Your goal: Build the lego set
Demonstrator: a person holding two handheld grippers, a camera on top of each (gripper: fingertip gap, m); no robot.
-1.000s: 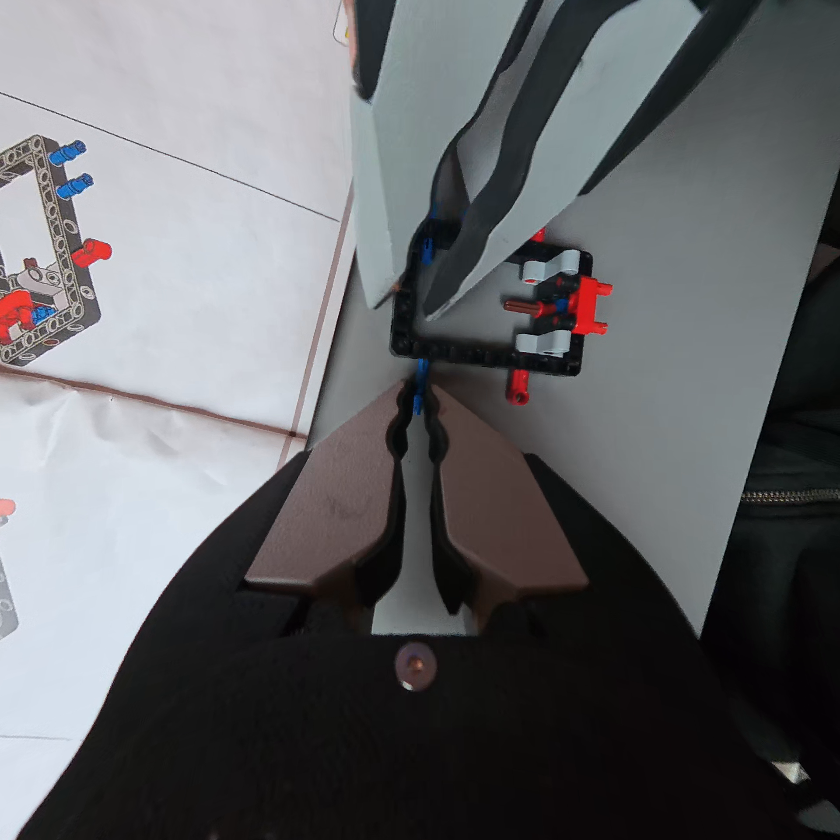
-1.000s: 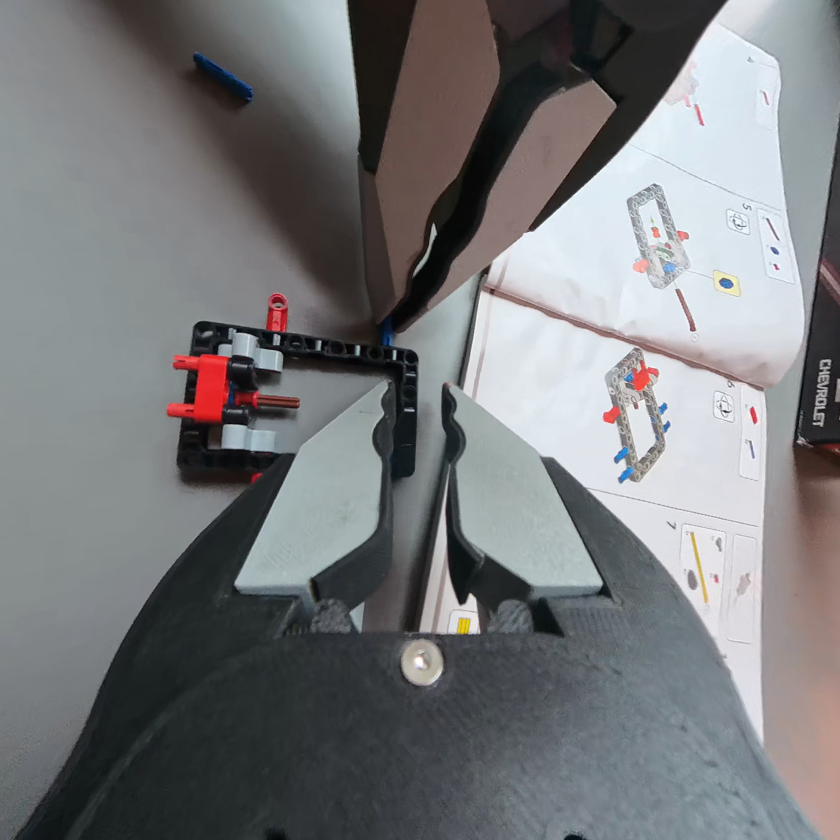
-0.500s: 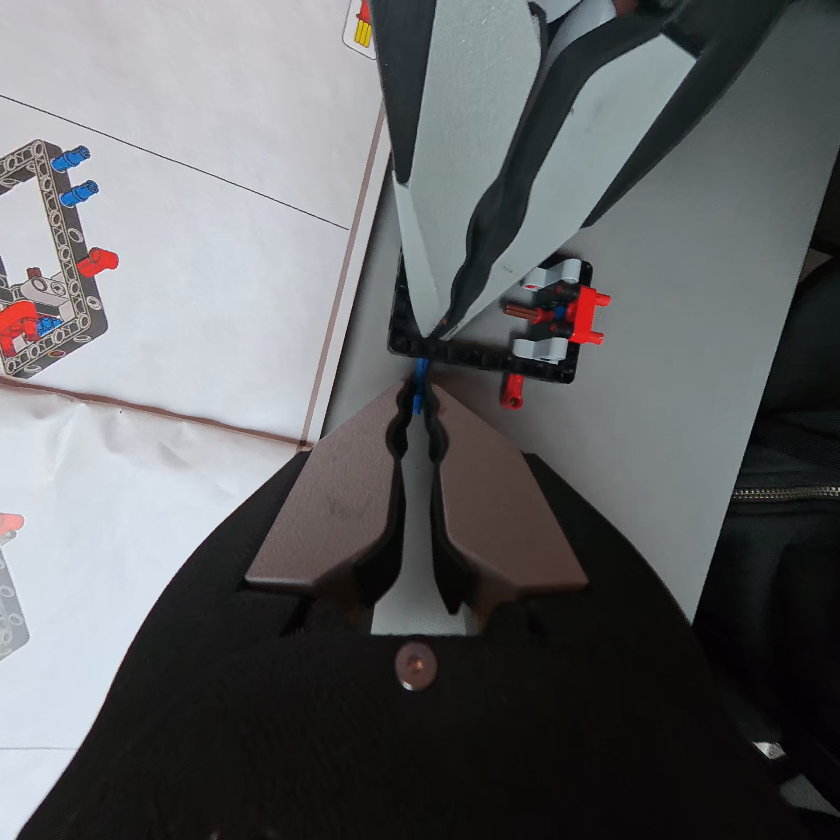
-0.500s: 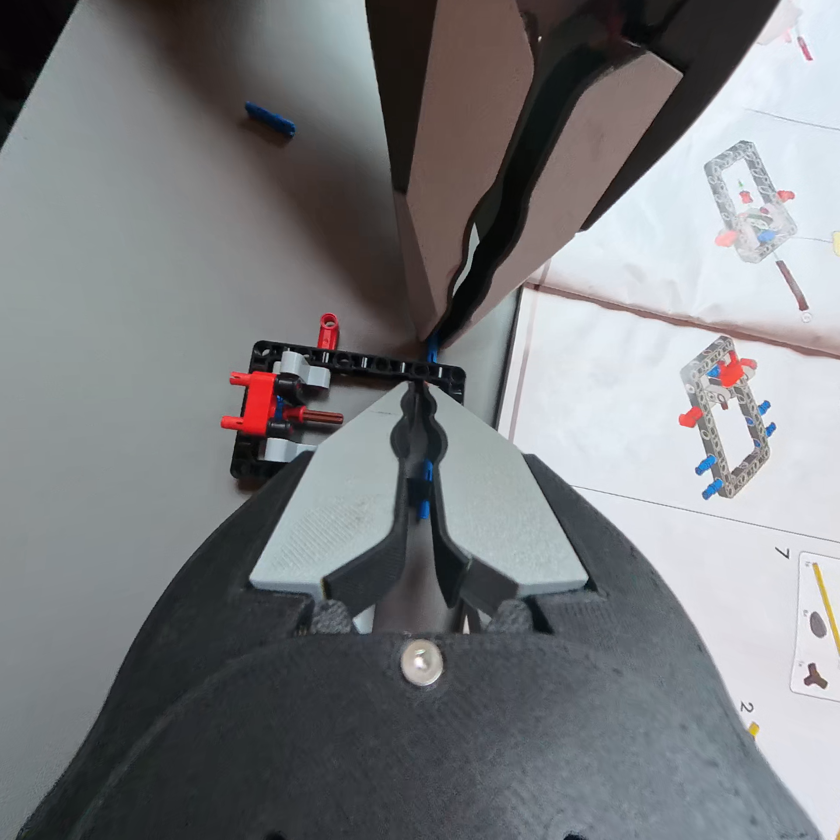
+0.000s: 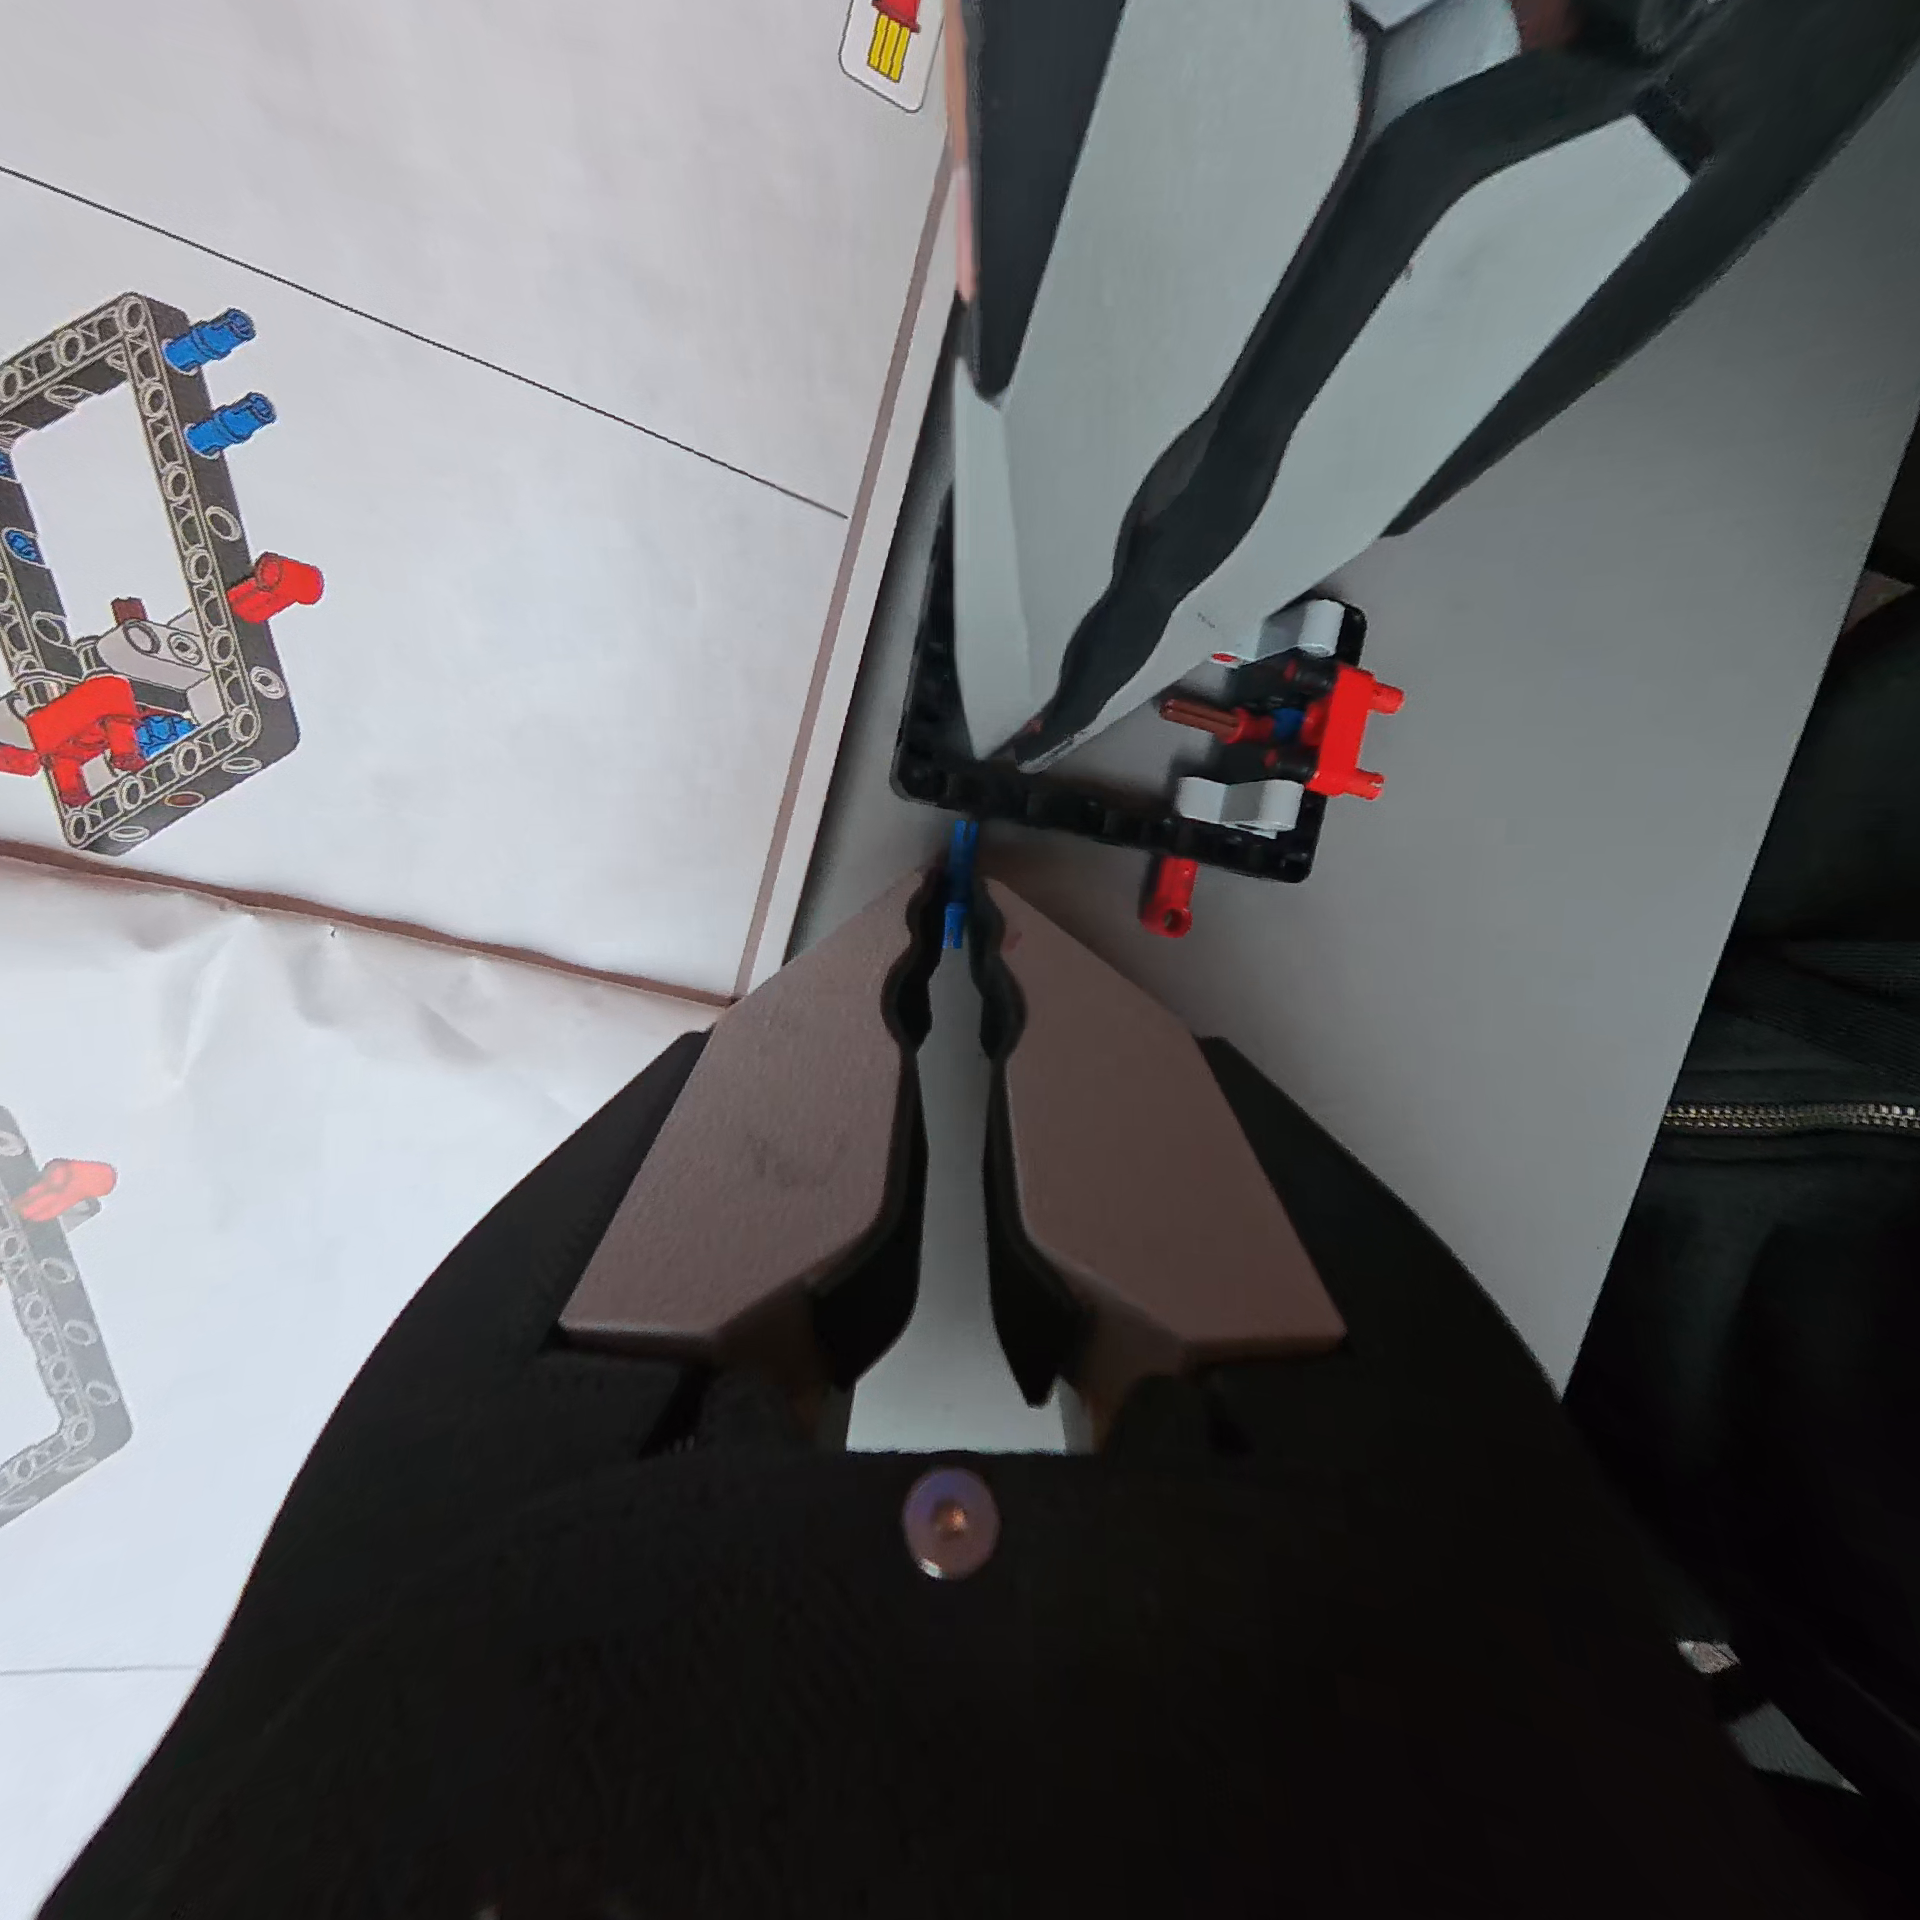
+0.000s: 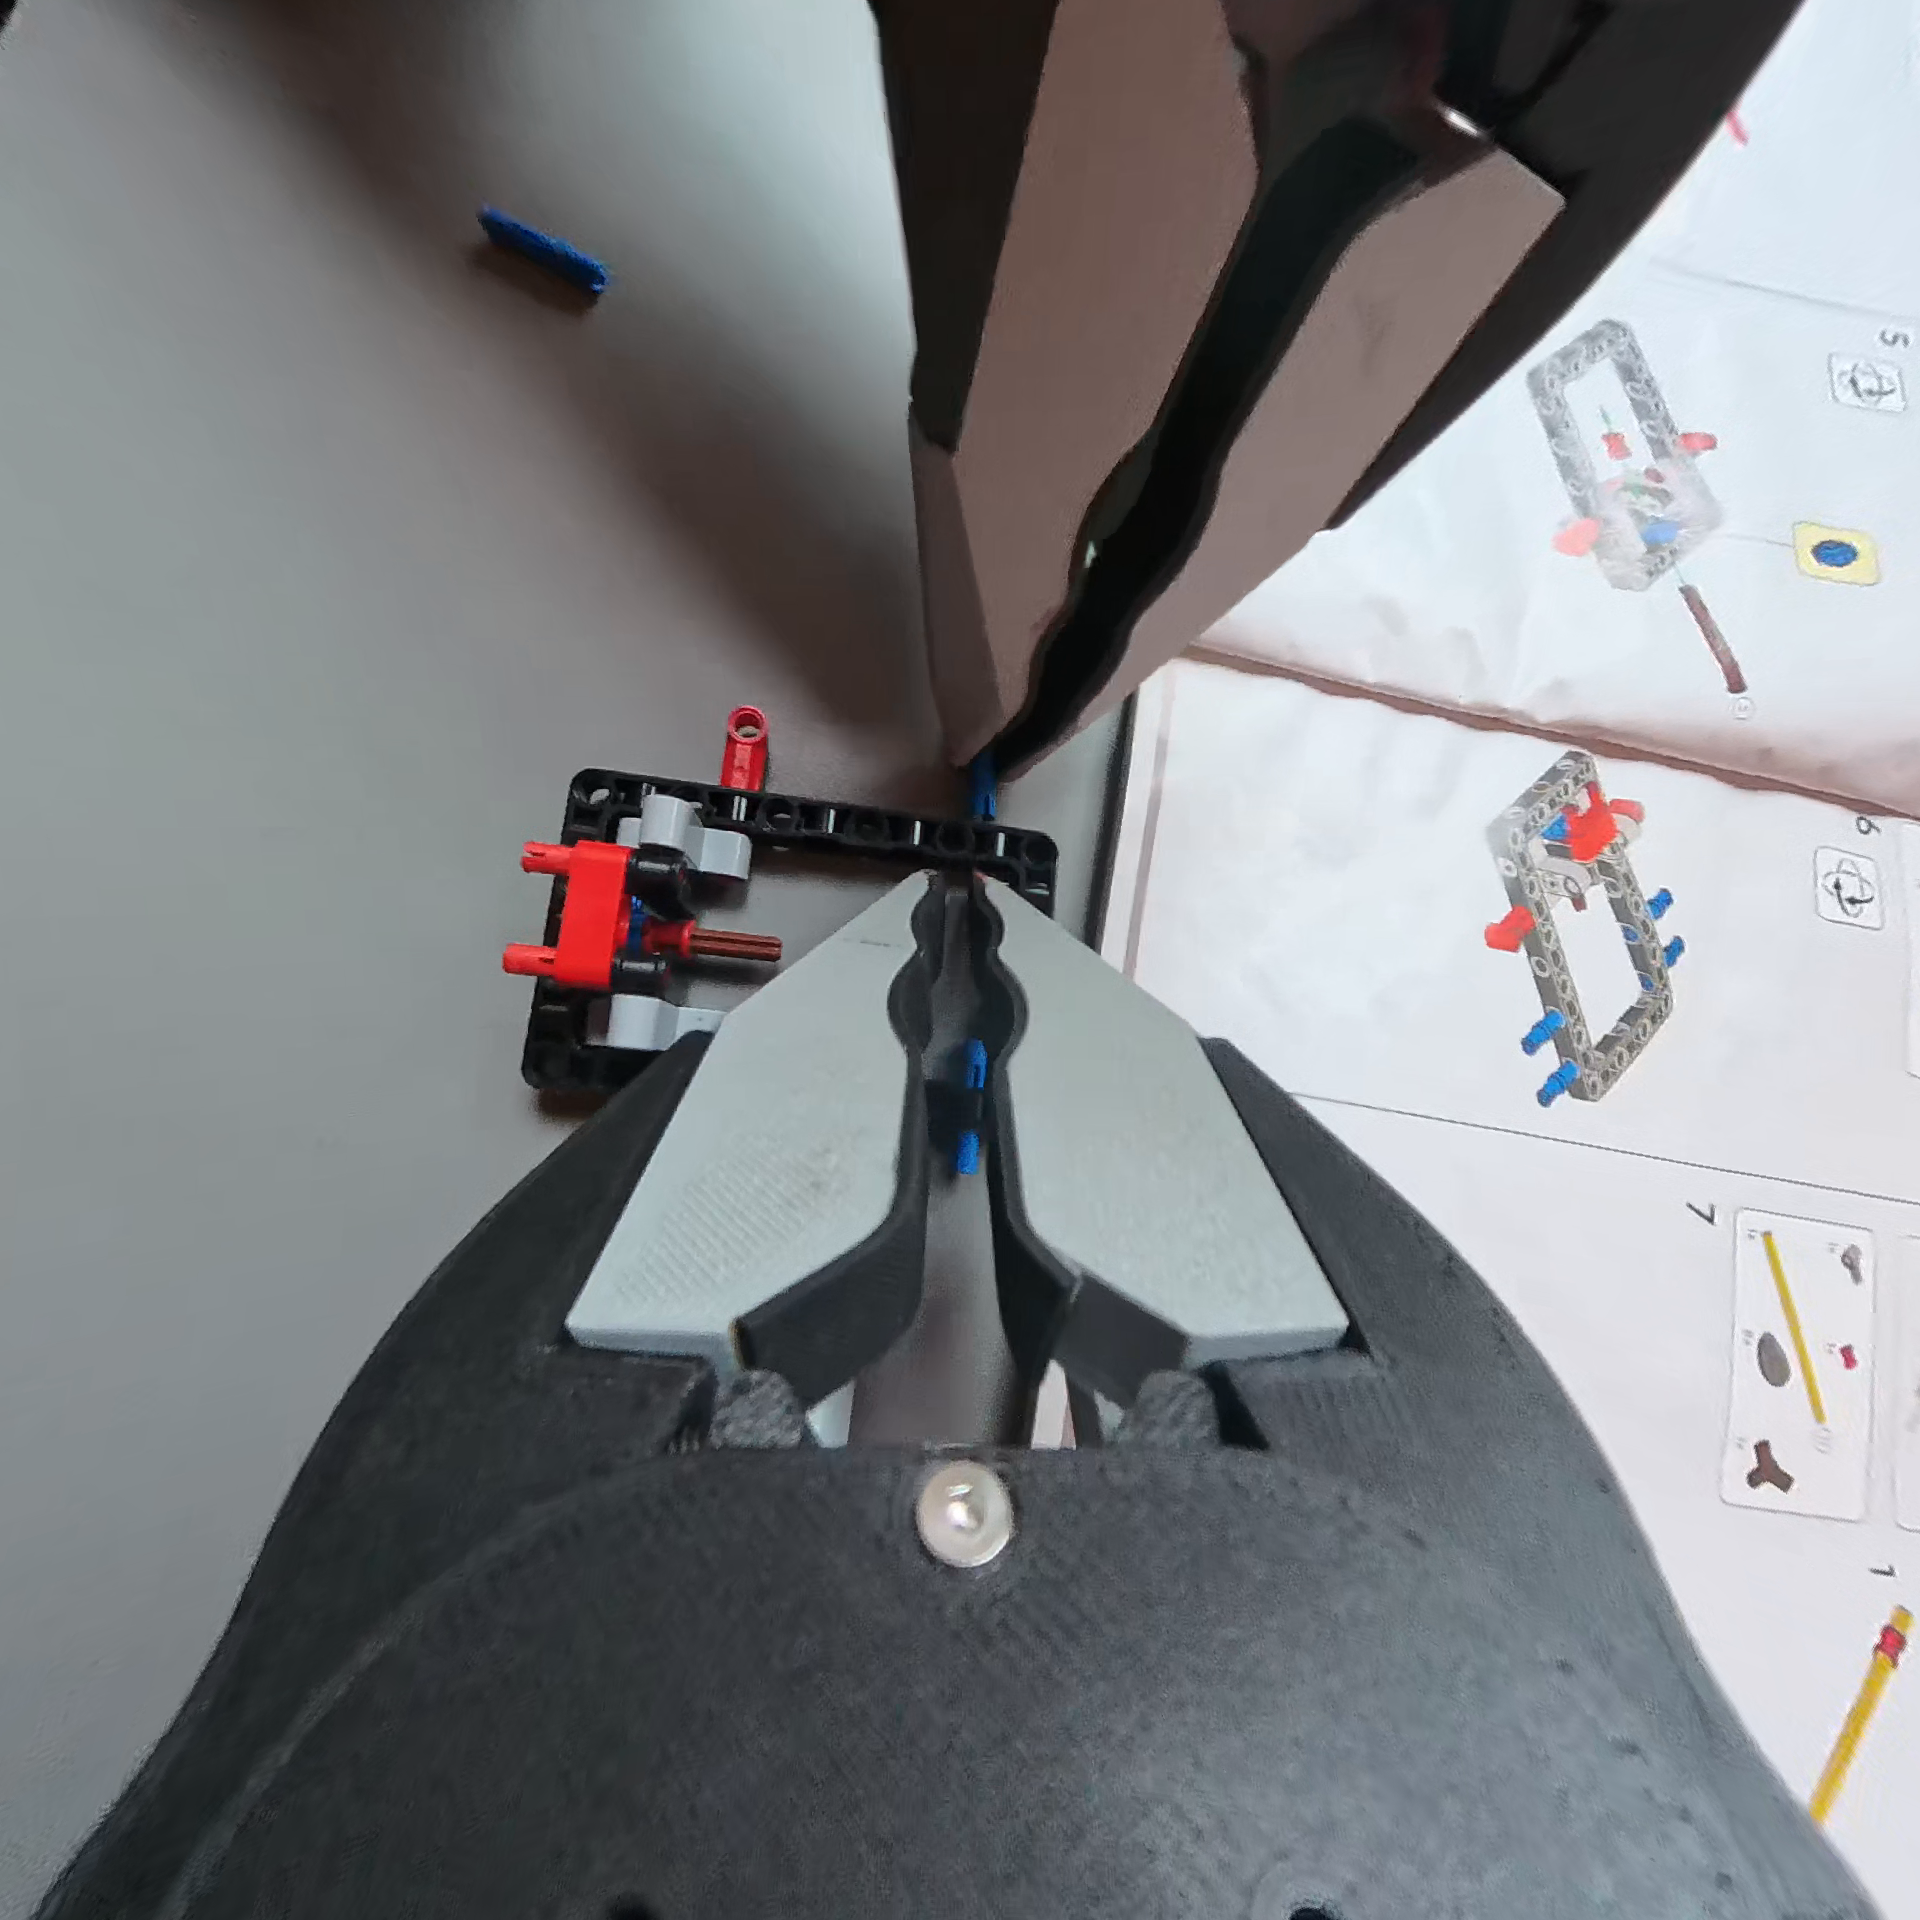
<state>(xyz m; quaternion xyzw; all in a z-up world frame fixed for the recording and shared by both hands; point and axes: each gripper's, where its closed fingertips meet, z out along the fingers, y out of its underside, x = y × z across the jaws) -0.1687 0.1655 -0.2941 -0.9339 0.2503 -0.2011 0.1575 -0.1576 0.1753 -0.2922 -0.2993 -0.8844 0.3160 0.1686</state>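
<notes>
The black rectangular plastic beam frame (image 6: 810,831) lies on the grey counter (image 6: 260,520). Your right tongs (image 6: 951,883) have just clenched its near rail; your left tongs (image 5: 961,904) still grasp the small blue plastic pin (image 5: 958,873), seating it.

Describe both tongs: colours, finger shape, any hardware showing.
Left tongs: brown wedge fingers tapering to tips, with wavy black inner pads, on a black textured body with one central screw. Right tongs: the same shape with light grey fingers, wavy black pads, black body and a shiny screw. No cables, markings or sleeves show.
</notes>
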